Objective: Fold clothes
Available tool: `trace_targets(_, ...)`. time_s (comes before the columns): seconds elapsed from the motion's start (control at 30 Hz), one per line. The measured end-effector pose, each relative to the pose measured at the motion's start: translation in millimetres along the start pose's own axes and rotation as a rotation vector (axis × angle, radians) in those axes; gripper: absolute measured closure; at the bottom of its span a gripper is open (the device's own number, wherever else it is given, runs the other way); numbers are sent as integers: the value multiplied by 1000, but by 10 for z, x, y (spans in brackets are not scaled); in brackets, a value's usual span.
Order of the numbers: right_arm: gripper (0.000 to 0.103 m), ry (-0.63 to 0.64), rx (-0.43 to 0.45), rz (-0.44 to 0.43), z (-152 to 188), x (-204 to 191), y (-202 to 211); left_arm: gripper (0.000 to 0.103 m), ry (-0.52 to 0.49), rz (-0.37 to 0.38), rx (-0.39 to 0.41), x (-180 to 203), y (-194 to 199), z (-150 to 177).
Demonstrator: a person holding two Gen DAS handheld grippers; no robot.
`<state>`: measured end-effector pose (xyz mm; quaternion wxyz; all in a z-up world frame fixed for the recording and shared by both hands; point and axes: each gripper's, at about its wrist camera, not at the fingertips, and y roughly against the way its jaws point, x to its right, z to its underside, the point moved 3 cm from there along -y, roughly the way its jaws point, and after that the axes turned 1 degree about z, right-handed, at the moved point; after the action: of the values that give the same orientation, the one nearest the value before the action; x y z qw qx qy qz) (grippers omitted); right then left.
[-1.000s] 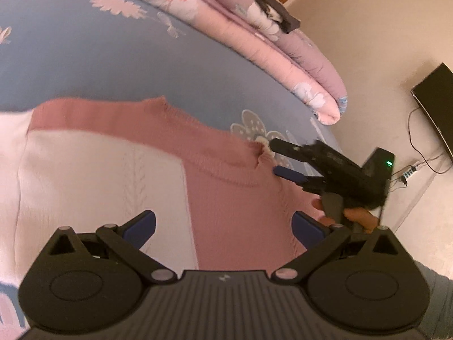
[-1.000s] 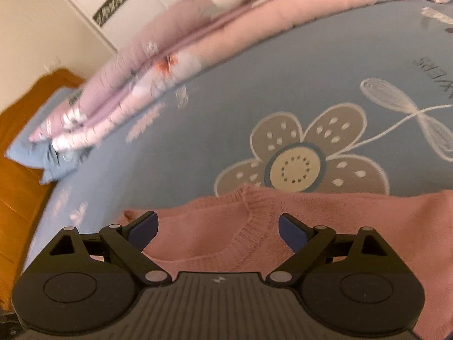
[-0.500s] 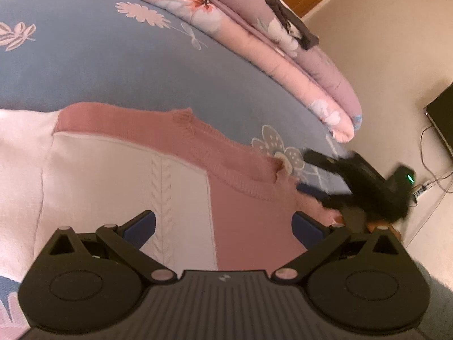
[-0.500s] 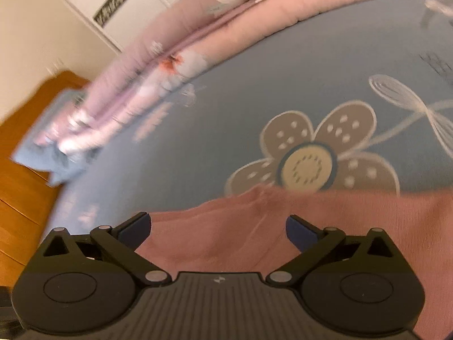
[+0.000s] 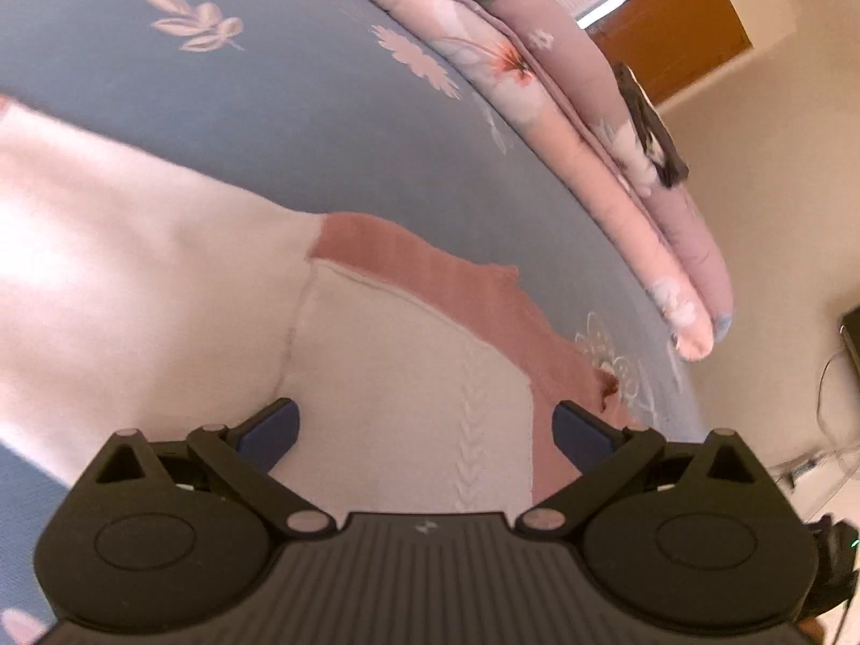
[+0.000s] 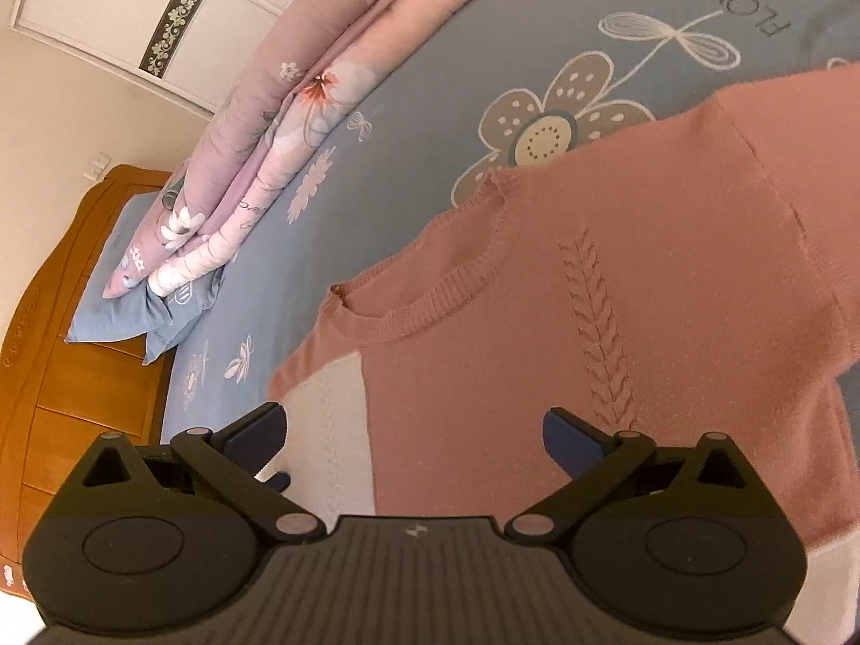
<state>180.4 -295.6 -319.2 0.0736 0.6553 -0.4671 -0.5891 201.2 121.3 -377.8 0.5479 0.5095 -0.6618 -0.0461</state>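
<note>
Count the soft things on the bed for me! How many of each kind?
Sweater (pink and white): 1
Folded floral quilt: 1
Blue pillow: 1
Total: 3

Both views look from just behind their own tongs, angled down onto the blue flower-printed bed sheet (image 5: 279,107) at close range. The left wrist view faces the white-and-pink knitted sweater (image 5: 408,376) with a cream wall to its right. The right wrist view faces the sweater's pink collar side with an orange wooden headboard (image 6: 70,333) at its left. Both share the sweater, the sheet and the folded pink floral quilt (image 6: 279,123).
</note>
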Motion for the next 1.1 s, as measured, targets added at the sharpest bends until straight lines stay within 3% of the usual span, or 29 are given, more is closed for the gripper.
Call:
trace_targets(0.1, 0, 3, -14, -10, 35, -57, 79, 3, -41, 72, 73, 76, 182, -137)
trace_targets(0.17, 0, 8, -19, -24, 70, -132, 114, 2, -81, 63, 143, 66, 241, -280)
trace_targets(0.23, 0, 20, -33, -29, 124, -223, 125, 2, -57, 49, 181, -93, 244, -426)
trace_targets(0.33, 0, 39, -51, -26, 233, -390, 90, 2, 42, 27, 136, -435, 175, -548)
trace_targets(0.4, 0, 53, -61, -14, 323, -513, 61, 2, 28, -28, 122, -620, 213, -569)
trace_targets(0.57, 0, 78, -55, 15, 563, -811, 51, 2, 8, -69, 155, -1039, 616, -721)
trace_targets(0.77, 0, 6, -33, 19, 902, -1000, 64, 2, 13, -131, 162, -1567, 1134, -903)
trace_targets(0.87, 0, -23, -37, 14, 1003, -1031, 90, 2, -7, -198, 147, -1674, 1278, -977)
trace_targets(1.0, 0, -28, -30, 6, 1008, -987, 189, 3, 47, -298, 178, -1670, 1383, -993)
trace_targets(1.03, 0, -28, -28, -1, 999, -966, 209, 2, 64, -305, 187, -1599, 1390, -989)
trace_targets(1.1, 0, -31, -27, -24, 981, -914, 230, 2, 36, -229, 191, -1307, 1320, -944)
